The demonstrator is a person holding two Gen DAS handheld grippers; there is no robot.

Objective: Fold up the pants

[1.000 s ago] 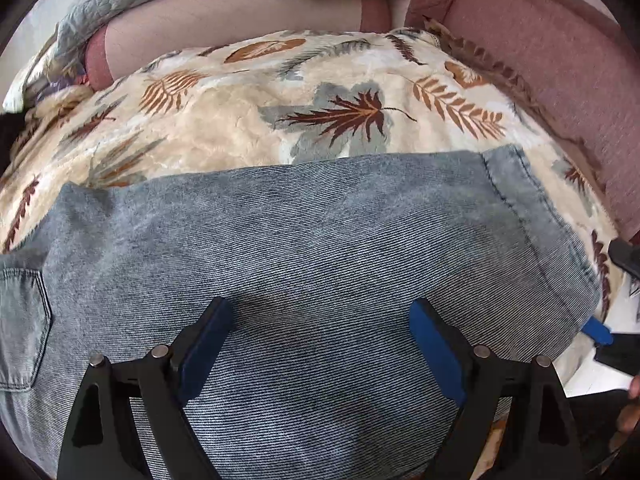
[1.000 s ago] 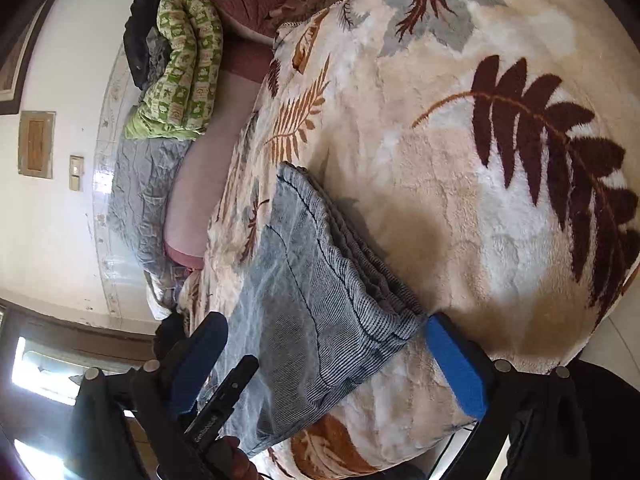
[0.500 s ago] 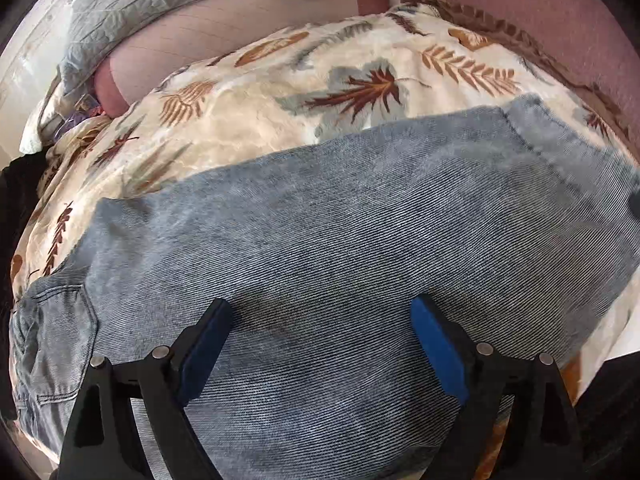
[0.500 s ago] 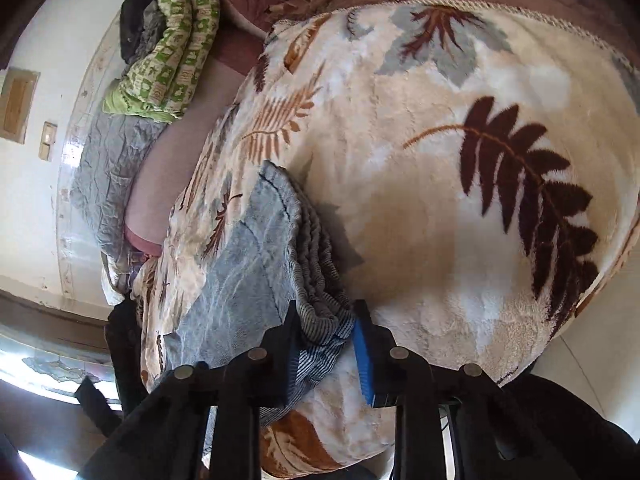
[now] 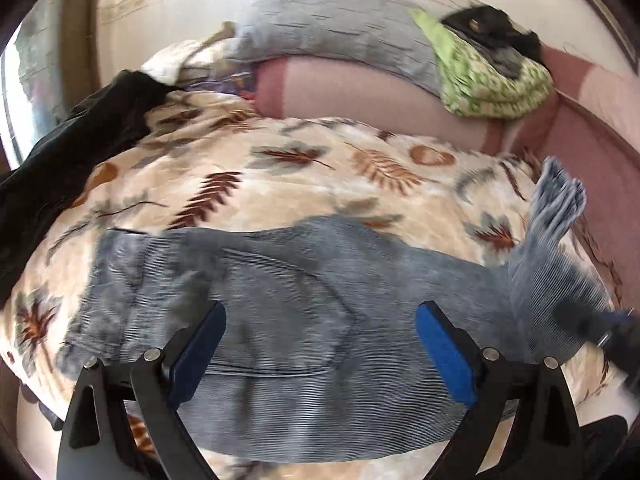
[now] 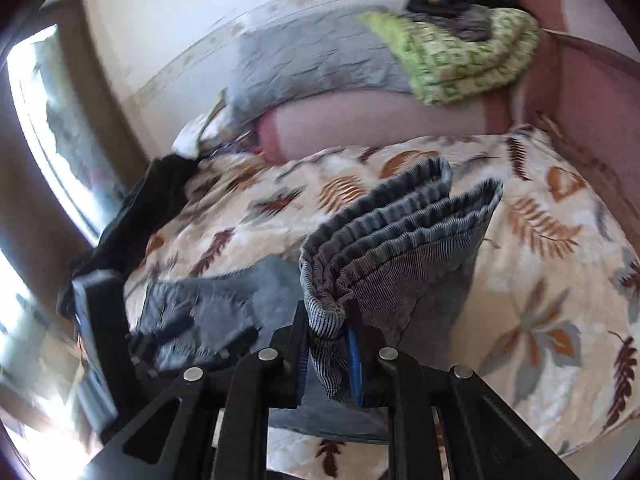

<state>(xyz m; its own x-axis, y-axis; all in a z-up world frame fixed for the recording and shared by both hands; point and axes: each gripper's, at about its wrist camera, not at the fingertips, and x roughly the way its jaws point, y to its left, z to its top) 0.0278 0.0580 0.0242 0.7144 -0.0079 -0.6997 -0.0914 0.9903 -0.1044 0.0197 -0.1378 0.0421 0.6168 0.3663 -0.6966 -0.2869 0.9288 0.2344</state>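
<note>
Right gripper [image 6: 328, 360] clamps the pants' [image 5: 304, 320] hem ends, lifted mid-fold; left gripper [image 5: 320, 344] hovers apart; next, carry hems to waist.

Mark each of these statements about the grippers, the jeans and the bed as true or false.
1. The right gripper is shut on the leg ends of the grey-blue denim pants. True.
2. The left gripper clamps the waistband. False: it is open, hovering above the seat pocket.
3. The leg ends are lifted off the cream leaf-print blanket. True.
4. A green patterned quilt lies on the pants. False: it sits at the far end of the bed.
</note>
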